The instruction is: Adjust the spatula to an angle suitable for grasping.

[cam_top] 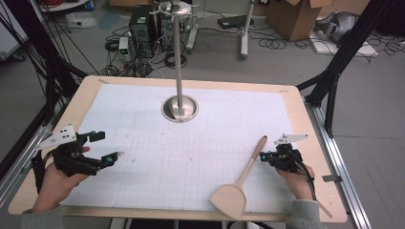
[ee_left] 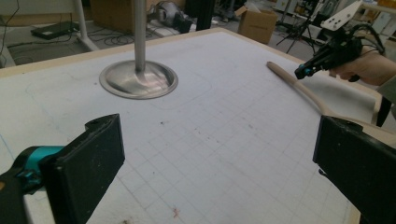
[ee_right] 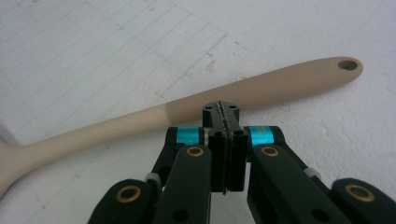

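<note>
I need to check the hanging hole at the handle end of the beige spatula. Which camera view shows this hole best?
The right gripper view: the hole in the long beige spatula is near and sharp, beyond the shut right claw. The high view shows the whole spatula, the hole too small to make out. The left gripper view shows its handle far off.

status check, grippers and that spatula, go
Left gripper open, idle at table's left. Right gripper shut, empty, tips beside the spatula handle. Spatula flat on the mat, unheld. Metal stand well clear behind.
</note>
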Tool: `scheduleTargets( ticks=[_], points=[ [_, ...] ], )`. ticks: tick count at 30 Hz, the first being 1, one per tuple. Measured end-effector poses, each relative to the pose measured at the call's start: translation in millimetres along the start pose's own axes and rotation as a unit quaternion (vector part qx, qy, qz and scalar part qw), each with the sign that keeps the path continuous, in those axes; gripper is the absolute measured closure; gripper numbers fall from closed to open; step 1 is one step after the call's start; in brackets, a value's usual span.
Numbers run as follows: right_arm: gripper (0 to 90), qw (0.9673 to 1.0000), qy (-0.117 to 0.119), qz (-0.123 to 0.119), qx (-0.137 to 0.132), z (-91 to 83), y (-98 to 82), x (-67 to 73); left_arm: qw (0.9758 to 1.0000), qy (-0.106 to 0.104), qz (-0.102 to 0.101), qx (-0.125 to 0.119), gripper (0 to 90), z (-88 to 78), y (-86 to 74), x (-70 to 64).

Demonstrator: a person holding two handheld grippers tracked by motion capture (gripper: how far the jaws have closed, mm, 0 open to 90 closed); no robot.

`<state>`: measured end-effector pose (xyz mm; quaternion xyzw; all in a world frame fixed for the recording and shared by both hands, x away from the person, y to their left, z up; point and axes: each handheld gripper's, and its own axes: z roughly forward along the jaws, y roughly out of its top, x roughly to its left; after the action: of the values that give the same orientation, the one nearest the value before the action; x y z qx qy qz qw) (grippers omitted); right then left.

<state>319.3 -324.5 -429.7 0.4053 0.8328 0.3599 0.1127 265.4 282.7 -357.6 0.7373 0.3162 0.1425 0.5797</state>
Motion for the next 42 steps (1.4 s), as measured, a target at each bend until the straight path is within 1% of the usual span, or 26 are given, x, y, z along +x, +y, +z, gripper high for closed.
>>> scheduleTargets(
  ticks=[3, 4, 7, 9, 10, 12, 17, 20, 22, 24, 26, 27, 30, 33, 34, 40, 41, 42],
  points=[
    [90.0, 1.0000, 0.001, 0.005, -0.001, 2.6, 0.4, -3.4, 1.0000, -0.003, 0.003, -0.007, 2.5, -1.9, 1.9, -2.8],
    [90.0, 1.0000, 0.001, 0.006, 0.004, 4.2, 0.4, -5.0, 1.0000, -0.003, 0.005, -0.005, 2.6, -2.6, 2.1, -2.9],
    [90.0, 0.9999, 0.000, 0.009, 0.008, 8.5, 0.9, -8.1, 1.0000, 0.000, 0.002, -0.004, 2.5, -3.2, 0.7, -1.8],
    [90.0, 0.9999, 0.006, 0.013, 0.003, 9.2, 1.7, -9.1, 1.0000, 0.003, 0.002, -0.001, 2.5, -3.8, -0.3, -0.5],
    [90.0, 0.9999, 0.008, 0.009, 0.001, 10.0, 1.9, -10.2, 1.0000, 0.003, 0.001, -0.001, 2.5, -4.0, -0.6, -0.3],
    [90.0, 0.9999, 0.012, 0.010, -0.001, 11.9, 2.3, -10.7, 1.0000, 0.002, 0.000, -0.003, 2.5, -4.3, -0.3, -1.1],
    [90.0, 0.9997, 0.023, 0.000, -0.013, 20.1, 6.9, -11.3, 1.0000, 0.002, 0.003, -0.003, 2.5, -4.4, -0.4, -3.9],
    [90.0, 0.9993, 0.033, 0.002, -0.018, 23.9, 8.7, -12.1, 1.0000, 0.006, 0.002, 0.001, 2.5, -5.2, -2.0, -3.0],
    [90.0, 0.9991, 0.037, -0.002, -0.021, 25.8, 9.3, -13.1, 1.0000, 0.007, 0.000, 0.001, 2.5, -5.6, -2.9, -2.4],
    [90.0, 0.9988, 0.042, 0.000, -0.024, 27.8, 10.3, -13.5, 1.0000, 0.008, 0.000, 0.002, 2.5, -5.6, -3.4, -2.3],
    [90.0, 0.9985, 0.044, -0.006, -0.031, 31.2, 11.7, -13.8, 1.0000, 0.008, 0.000, 0.003, 2.5, -5.4, -3.7, -2.6],
    [90.0, 0.9984, 0.048, -0.004, -0.031, 32.4, 12.6, -13.3, 1.0000, 0.008, 0.000, 0.003, 2.5, -5.3, -3.9, -2.7],
    [90.0, 0.9986, 0.047, -0.007, -0.023, 36.6, 19.1, -11.4, 0.9999, 0.009, 0.001, 0.005, 2.5, -5.4, -4.4, -2.5],
    [90.0, 0.9987, 0.043, -0.025, -0.007, 42.5, 29.8, -6.5, 0.9999, 0.012, 0.000, 0.006, 2.5, -6.4, -5.0, -2.0],
    [90.0, 0.9988, 0.039, -0.029, -0.004, 44.4, 33.1, -4.2, 0.9999, 0.012, -0.001, 0.005, 2.5, -6.9, -5.2, -1.8],
    [90.0, 0.9976, 0.051, -0.045, 0.014, 57.8, 50.5, 3.2, 0.9999, 0.016, -0.003, 0.004, 2.5, -10.1, -6.4, -0.5],
    [90.0, 0.9972, 0.049, -0.054, 0.014, 60.0, 52.8, 4.6, 0.9999, 0.016, -0.003, 0.004, 2.5, -10.5, -6.6, -0.4],
    [90.0, 0.9970, 0.053, -0.055, 0.015, 62.3, 54.7, 5.8, 0.9998, 0.017, -0.004, 0.004, 2.5, -10.9, -7.0, -0.3]
  ],
)
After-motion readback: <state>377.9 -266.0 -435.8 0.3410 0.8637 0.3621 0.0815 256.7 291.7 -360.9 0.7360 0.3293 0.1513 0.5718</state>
